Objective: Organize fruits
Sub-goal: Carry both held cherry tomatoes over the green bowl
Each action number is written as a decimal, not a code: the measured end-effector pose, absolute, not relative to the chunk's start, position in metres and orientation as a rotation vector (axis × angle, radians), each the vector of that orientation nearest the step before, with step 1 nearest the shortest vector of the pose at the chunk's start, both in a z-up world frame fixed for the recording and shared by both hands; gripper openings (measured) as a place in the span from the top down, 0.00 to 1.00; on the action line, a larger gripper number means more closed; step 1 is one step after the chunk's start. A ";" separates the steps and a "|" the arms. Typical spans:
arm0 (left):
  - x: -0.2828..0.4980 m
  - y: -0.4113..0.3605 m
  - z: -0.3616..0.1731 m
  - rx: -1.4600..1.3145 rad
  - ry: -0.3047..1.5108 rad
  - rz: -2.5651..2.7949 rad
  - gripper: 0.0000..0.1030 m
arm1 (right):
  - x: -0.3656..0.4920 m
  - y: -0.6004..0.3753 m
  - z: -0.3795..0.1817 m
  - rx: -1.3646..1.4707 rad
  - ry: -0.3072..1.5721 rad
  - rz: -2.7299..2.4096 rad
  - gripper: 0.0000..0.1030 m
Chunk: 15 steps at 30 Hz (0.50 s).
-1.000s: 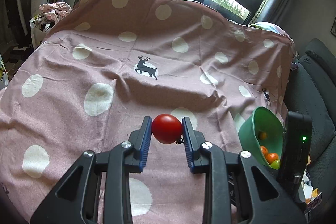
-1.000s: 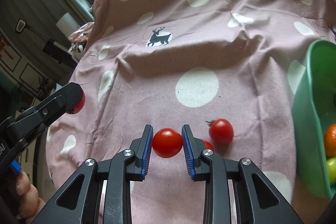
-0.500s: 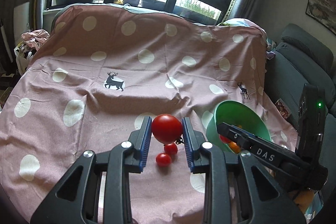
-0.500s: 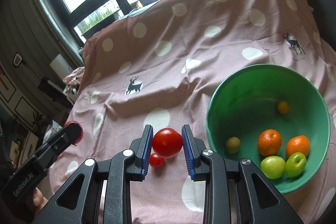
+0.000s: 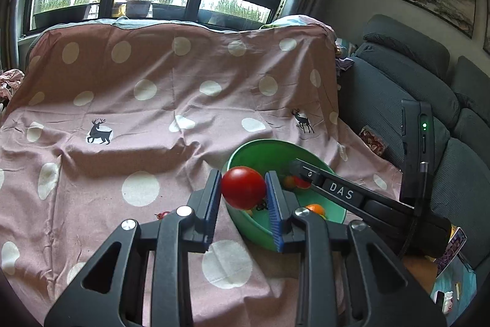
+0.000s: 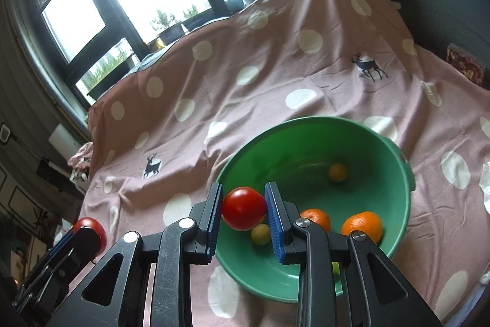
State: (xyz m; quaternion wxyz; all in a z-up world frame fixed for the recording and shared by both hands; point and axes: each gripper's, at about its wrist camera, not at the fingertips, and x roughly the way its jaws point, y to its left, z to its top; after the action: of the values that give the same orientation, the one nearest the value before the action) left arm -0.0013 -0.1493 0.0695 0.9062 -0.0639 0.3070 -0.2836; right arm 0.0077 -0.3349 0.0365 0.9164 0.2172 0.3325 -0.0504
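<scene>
A: What do the grippers hold?

B: The left gripper (image 5: 244, 198) pinches a red tomato (image 5: 243, 187) between its blue pads, jaws narrowly set and pressing both sides. The right gripper (image 6: 244, 212) pinches a second tomato (image 6: 244, 208) in the same way.

A: Where are they against the bowl?

B: In the right view its tomato hangs over the near left part of the green bowl (image 6: 395, 155), inside the rim. In the left view the left tomato sits in front of the bowl's near left rim; whether it is over the inside I cannot tell.

A: What does one view show that the other lacks?

B: The right view looks down into the bowl: two oranges (image 6: 362, 227), a small yellow fruit (image 6: 337, 172) at the far side and a yellow-green one (image 6: 260, 233) under the tomato. It also catches the left gripper at the lower left edge with its tomato. The left view shows a small tomato (image 5: 162, 215) lying on the spotted cloth (image 5: 122, 112) left of the bowl, and a grey sofa (image 5: 398, 75).

A: Which way do the tomatoes point?

B: They are round, with no clear long axis; the stem ends are not visible.
</scene>
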 end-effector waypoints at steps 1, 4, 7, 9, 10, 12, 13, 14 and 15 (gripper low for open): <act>0.000 -0.156 0.066 -0.132 0.645 -0.597 0.72 | 0.008 -0.338 0.035 0.434 0.684 -0.127 0.71; 0.008 -0.174 0.053 -0.107 0.680 -0.593 0.72 | 0.009 -0.354 0.030 0.473 0.683 -0.127 0.71; 0.016 -0.188 0.044 -0.081 0.704 -0.577 0.72 | 0.010 -0.364 0.025 0.503 0.693 -0.120 0.71; 0.023 -0.196 0.038 -0.079 0.727 -0.593 0.72 | 0.012 -0.368 0.021 0.498 0.708 -0.155 0.71; 0.026 -0.201 0.034 -0.075 0.743 -0.605 0.72 | 0.013 -0.370 0.019 0.501 0.715 -0.165 0.71; 0.028 -0.209 0.027 -0.070 0.762 -0.618 0.72 | 0.014 -0.376 0.014 0.524 0.725 -0.161 0.71; 0.029 -0.212 0.024 -0.066 0.771 -0.623 0.72 | 0.014 -0.379 0.012 0.534 0.729 -0.157 0.71; 0.031 -0.215 0.022 -0.065 0.780 -0.627 0.72 | 0.014 -0.381 0.011 0.542 0.733 -0.158 0.71; 0.032 -0.218 0.019 -0.068 0.791 -0.632 0.72 | 0.014 -0.384 0.010 0.546 0.736 -0.164 0.71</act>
State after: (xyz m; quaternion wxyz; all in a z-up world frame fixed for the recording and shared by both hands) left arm 0.0325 -0.2177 0.0192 0.8741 -0.0327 0.3786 -0.3026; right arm 0.0138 -0.3837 0.0096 0.8936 0.2630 0.3551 -0.0789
